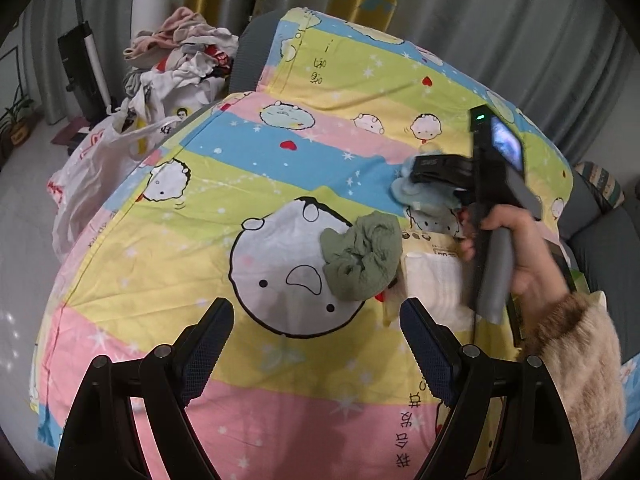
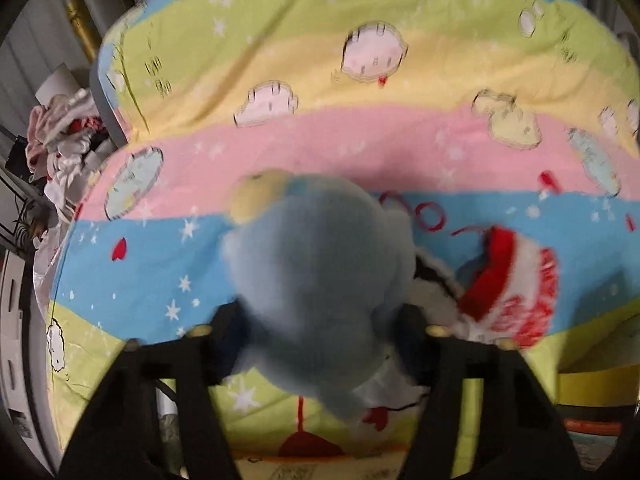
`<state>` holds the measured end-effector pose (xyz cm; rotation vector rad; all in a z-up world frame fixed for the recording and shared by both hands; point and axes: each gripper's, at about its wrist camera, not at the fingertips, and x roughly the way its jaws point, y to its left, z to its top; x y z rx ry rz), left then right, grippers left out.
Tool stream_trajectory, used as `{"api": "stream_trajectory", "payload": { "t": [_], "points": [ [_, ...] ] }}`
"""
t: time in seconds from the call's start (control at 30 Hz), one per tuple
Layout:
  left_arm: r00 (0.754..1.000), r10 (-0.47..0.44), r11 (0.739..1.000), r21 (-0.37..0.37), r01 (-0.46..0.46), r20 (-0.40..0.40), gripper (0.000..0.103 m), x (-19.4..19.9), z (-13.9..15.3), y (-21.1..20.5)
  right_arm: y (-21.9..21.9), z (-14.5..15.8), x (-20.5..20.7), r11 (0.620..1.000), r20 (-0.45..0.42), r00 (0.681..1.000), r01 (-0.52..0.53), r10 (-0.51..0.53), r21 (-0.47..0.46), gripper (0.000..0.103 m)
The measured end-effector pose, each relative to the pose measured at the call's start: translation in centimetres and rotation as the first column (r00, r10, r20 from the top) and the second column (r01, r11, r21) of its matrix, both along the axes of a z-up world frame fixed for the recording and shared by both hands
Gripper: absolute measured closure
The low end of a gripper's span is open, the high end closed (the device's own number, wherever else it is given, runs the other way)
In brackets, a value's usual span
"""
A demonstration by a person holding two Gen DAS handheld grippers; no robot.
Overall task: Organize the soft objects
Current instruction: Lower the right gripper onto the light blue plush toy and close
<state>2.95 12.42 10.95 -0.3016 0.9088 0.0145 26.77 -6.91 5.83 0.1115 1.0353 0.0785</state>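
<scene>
Pastel stripes of pink, yellow, blue and green cover the cartoon-printed bedsheet (image 1: 280,152), and on it we count three soft things. One is a pale blue plush toy (image 2: 320,276), one a crumpled green cloth (image 1: 362,258), and one a red-and-white plush item (image 2: 516,284).

We see the blue toy as rounded and fuzzy, with a small yellow patch at its upper left. It sits between the fingers of our right gripper (image 2: 320,332), just above the sheet, and the jaws look clamped on its sides, though that view is blurred. The red-and-white item lies just beside it on the right.

Our left gripper (image 1: 316,344) hovers with its jaws apart and nothing between them, and the green cloth lies bunched on the sheet just ahead of it.

Beside the bed we count one white plastic bag (image 1: 96,168); its contents are not clear to us. A heap of clothes (image 1: 180,60) sits behind it.
</scene>
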Motion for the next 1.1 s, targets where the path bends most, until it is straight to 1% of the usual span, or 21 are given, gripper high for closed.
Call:
{"api": "stream_trajectory", "payload": {
  "t": [0.1,0.13,0.2,0.33,0.37,0.4,0.5,0.53,0.6,0.63,0.7,0.77,0.83,0.9,0.93,1.0,1.03,1.1],
  "points": [
    [1.000,-0.002,1.000,0.009,0.002,-0.002,0.018,0.0,0.0,-0.2,-1.0,2.0,-1.9,0.998,0.019,1.000,-0.014,0.013,0.053,0.049],
    [1.000,-0.003,1.000,0.008,0.003,0.001,0.017,0.0,0.0,-0.3,-1.5,3.1,-3.4,0.997,0.033,0.999,-0.028,0.026,0.078,0.049],
    [1.000,-0.003,1.000,0.005,0.003,0.002,0.018,-0.1,0.1,-0.4,-2.4,4.8,-5.7,0.994,0.060,0.997,-0.046,0.040,0.097,0.049],
    [1.000,-0.026,1.000,0.010,0.026,0.009,0.017,-0.5,0.3,-1.3,-4.2,7.9,-12.8,0.996,0.114,0.992,-0.056,0.048,0.073,0.048],
    [0.999,-0.035,0.999,0.011,0.035,0.015,0.018,-0.7,0.5,-1.6,-4.7,8.5,-15.1,0.995,0.124,0.991,-0.063,0.054,0.074,0.048],
    [0.998,-0.055,0.998,0.013,0.055,0.024,0.018,-0.9,0.6,-2.1,-5.4,8.9,-17.5,0.994,0.132,0.990,-0.058,0.045,0.094,0.048],
    [0.993,-0.110,0.994,0.005,0.110,0.030,0.017,-1.3,0.6,-3.5,-6.9,8.3,-22.4,0.989,0.123,0.992,-0.034,0.017,0.143,0.046],
    [0.992,-0.126,0.992,0.004,0.126,0.027,0.017,-1.3,0.5,-3.9,-7.1,7.7,-24.5,0.992,0.115,0.993,-0.022,0.008,0.127,0.046],
    [0.986,-0.165,0.986,0.011,0.164,0.017,0.017,-1.7,0.1,-5.0,-6.9,6.2,-26.5,0.997,0.095,0.996,-0.009,0.001,0.083,0.046],
    [0.984,-0.179,0.984,0.019,0.178,0.014,0.018,-1.9,-0.1,-5.5,-7.3,5.1,-27.8,0.997,0.074,0.997,0.021,-0.027,0.079,0.046],
    [0.976,-0.216,0.976,0.018,0.216,0.004,0.017,-2.8,-0.9,-6.8,-7.8,3.3,-28.9,0.995,0.035,0.998,0.045,-0.048,0.087,0.045],
    [0.966,-0.257,0.966,-0.026,0.257,-0.013,0.018,-3.8,-1.9,-7.6,-8.4,1.4,-29.6,0.991,-0.018,0.998,0.063,-0.061,0.117,0.044],
    [0.962,-0.272,0.961,-0.059,0.270,-0.031,0.018,-4.7,-2.8,-8.3,-9.0,0.1,-30.2,0.986,-0.065,0.996,0.068,-0.059,0.154,0.039],
    [0.958,-0.282,0.958,-0.068,0.279,-0.046,0.018,-5.4,-3.5,-9.1,-9.5,-0.2,-30.7,0.980,-0.067,0.995,0.084,-0.072,0.182,0.030],
    [0.955,-0.293,0.955,-0.072,0.289,-0.052,0.017,-5.8,-3.8,-9.6,-9.8,-0.1,-31.1,0.976,-0.067,0.995,0.080,-0.068,0.202,0.022],
    [0.950,-0.308,0.947,-0.110,0.301,-0.046,0.017,-6.3,-3.9,-9.9,-10.3,0.3,-31.8,0.974,-0.068,0.996,0.074,-0.060,0.215,0.021],
    [0.948,-0.316,0.942,-0.136,0.308,-0.043,0.017,-6.6,-3.9,-10.1,-10.8,0.9,-32.1,0.968,-0.051,0.997,0.072,-0.061,0.242,0.020],
    [0.940,-0.338,0.930,-0.165,0.329,-0.033,0.018,-6.9,-3.7,-10.7,-11.6,1.5,-32.8,0.957,-0.021,0.997,0.075,-0.072,0.279,0.016]
  ]
}}
